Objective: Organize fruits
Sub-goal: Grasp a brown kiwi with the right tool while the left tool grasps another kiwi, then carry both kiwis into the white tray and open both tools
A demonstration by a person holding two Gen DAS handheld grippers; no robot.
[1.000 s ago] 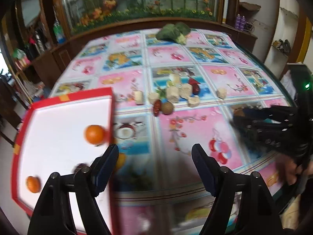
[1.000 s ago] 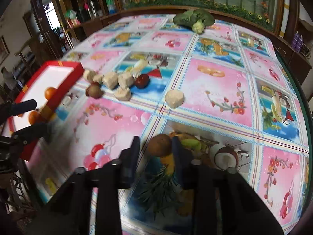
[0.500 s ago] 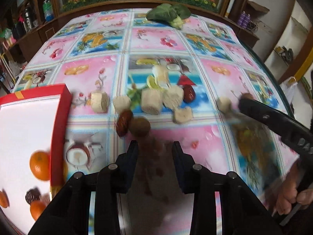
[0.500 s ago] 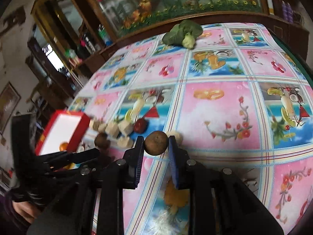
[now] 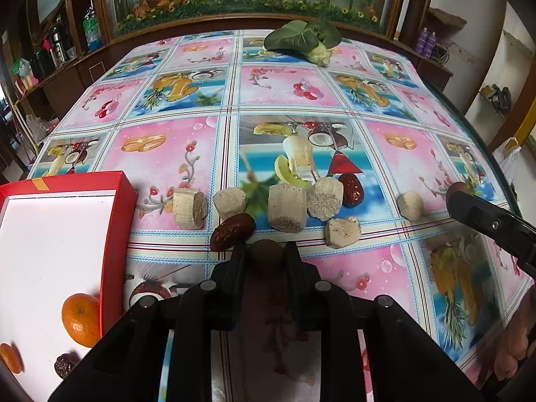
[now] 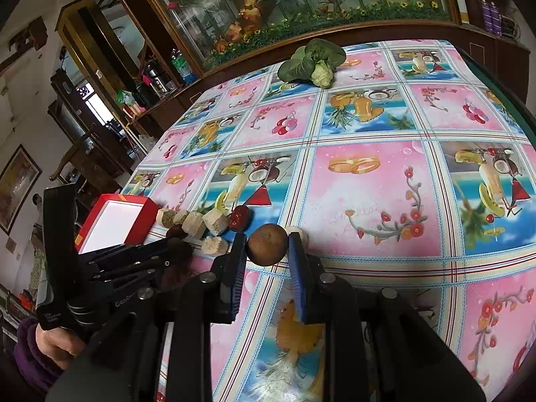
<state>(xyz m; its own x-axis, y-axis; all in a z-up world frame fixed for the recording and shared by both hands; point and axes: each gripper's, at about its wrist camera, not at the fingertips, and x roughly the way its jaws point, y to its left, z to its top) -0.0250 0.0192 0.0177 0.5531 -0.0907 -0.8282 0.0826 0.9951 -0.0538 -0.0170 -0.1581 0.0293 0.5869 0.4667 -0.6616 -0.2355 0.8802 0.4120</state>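
Left gripper (image 5: 264, 256) fingers clamp dark round fruit (image 5: 265, 251) low over tabletop (image 5: 335, 140), right of red box (image 5: 115, 234). Right gripper (image 6: 266, 244) fingers pinch brown round fruit (image 6: 267, 244), lifted above tabletop.

The left tongs (image 5: 264, 256) half hide a brown fruit (image 5: 265, 254); an orange (image 5: 10, 357) is edge-cropped.

- Left gripper (image 5: 264, 256): round fruit (image 5: 265, 251) sits between the fingers (image 5: 238, 261), on the worktop (image 5: 335, 140).
- Date (image 5: 232, 231) just ahead-left of the fingers; cut chunks (image 5: 287, 207) in a row beyond.
- Box (image 5: 114, 234) left of the fingers; orange (image 5: 81, 319) inside.
- Leafy vegetable (image 5: 303, 42) far ahead, at the worktop's back edge.
- Right gripper (image 6: 266, 246): round brown fruit (image 6: 267, 244) between its fingers (image 6: 296, 251); chunks and box ahead-left.
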